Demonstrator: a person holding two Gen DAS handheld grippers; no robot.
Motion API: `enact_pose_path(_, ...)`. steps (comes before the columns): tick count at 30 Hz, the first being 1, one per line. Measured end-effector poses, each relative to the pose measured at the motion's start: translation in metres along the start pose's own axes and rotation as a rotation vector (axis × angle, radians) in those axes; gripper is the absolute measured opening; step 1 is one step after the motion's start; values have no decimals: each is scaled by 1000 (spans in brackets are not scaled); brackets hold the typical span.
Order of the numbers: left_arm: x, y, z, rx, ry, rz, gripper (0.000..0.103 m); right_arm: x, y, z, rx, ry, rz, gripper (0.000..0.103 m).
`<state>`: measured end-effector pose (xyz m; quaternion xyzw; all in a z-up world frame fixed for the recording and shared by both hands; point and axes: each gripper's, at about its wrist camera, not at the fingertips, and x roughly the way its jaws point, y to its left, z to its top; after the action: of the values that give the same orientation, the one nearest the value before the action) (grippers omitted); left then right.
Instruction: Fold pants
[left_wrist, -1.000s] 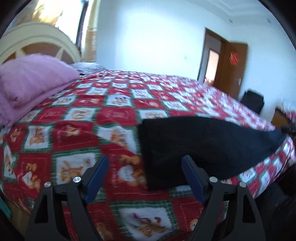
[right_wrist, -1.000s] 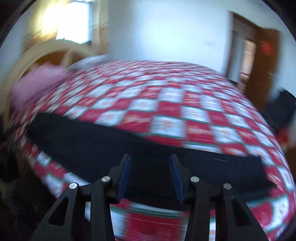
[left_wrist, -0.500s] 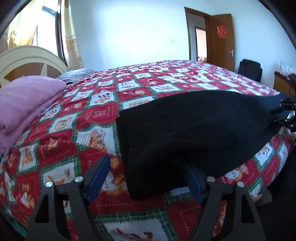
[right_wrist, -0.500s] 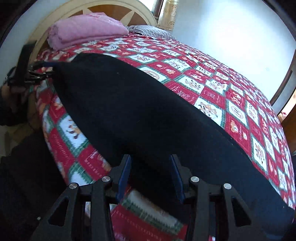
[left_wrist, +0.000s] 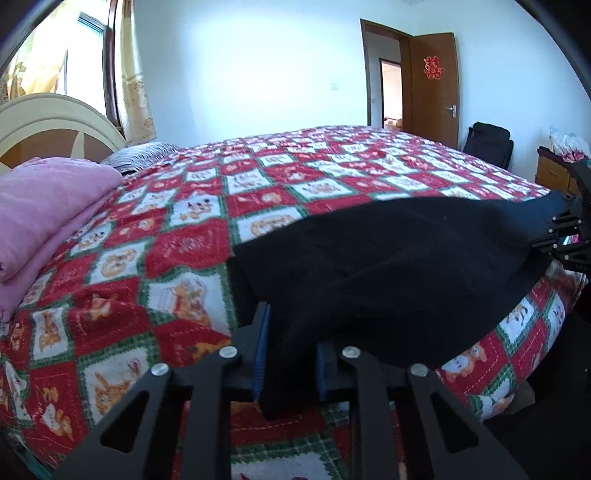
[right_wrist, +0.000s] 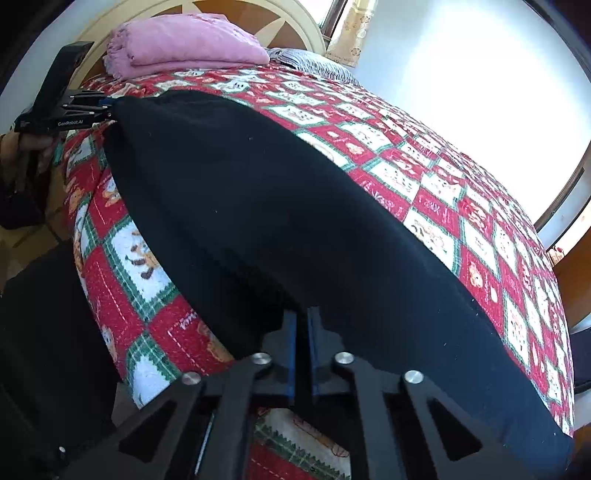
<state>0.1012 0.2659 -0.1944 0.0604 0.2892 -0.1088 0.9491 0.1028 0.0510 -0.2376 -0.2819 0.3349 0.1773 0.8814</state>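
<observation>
The left gripper (left_wrist: 290, 354) and right gripper (right_wrist: 302, 350) each pinch one near corner of the black pants (left_wrist: 388, 258), stretched long from left to right along the bed (left_wrist: 166, 236).

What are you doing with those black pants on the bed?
A person is folding the black pants with a handheld gripper in each hand. The left gripper is shut on one end of the pants, and the right gripper is shut on the other end. The pants are stretched between them along the near edge of the bed's red patterned quilt. A folded pink blanket lies by the headboard.
</observation>
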Motion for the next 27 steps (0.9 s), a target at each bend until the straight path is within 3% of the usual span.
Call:
enact_pose_path(7, -15, 11, 6, 16, -46, -21, 20, -32, -6, 6, 30, -59, 45, 3)
enact_pose_path(13, 2, 14, -24, 13, 26, -24, 20, -5, 12, -13, -14, 44, 67, 3)
enact_pose_path(17, 0, 22, -31, -31, 10, 8, 45, -3, 11, -15, 4, 59, 81, 4)
enact_pose_path(18, -1, 23, -31, -30, 9, 23, 51, -4, 9, -14, 14, 66, 92, 5)
enact_pose_path(20, -5, 27, -31, -22, 10, 47, 53, -7, 2, -14, 33, 82, 116, 13)
enact_pose_path(22, -11, 31, -34, -15, 13, 76, 55, -14, -4, -16, 42, 83, 112, 32)
enact_pose_path(27, -32, 53, -45, -37, 17, 157, 55, -47, -30, -20, 118, 40, 155, 36)
